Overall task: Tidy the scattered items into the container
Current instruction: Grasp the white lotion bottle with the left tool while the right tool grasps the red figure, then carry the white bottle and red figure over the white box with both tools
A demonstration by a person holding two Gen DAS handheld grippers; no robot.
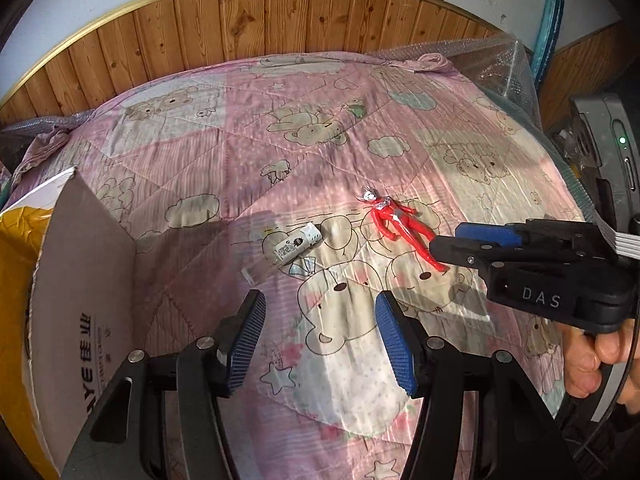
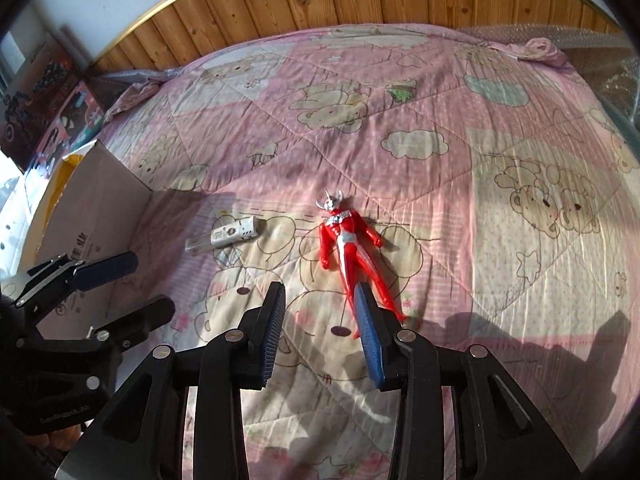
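Nothing looks tidied yet: the red figure lies on the bed just ahead of the right gripper, the white adapter beyond the left gripper, both jaws wide and empty, the cardboard box to their left.

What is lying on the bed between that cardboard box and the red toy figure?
A small white packet lies on the quilt between the cardboard box and the red toy figure, touching neither. Both wrist views show it.
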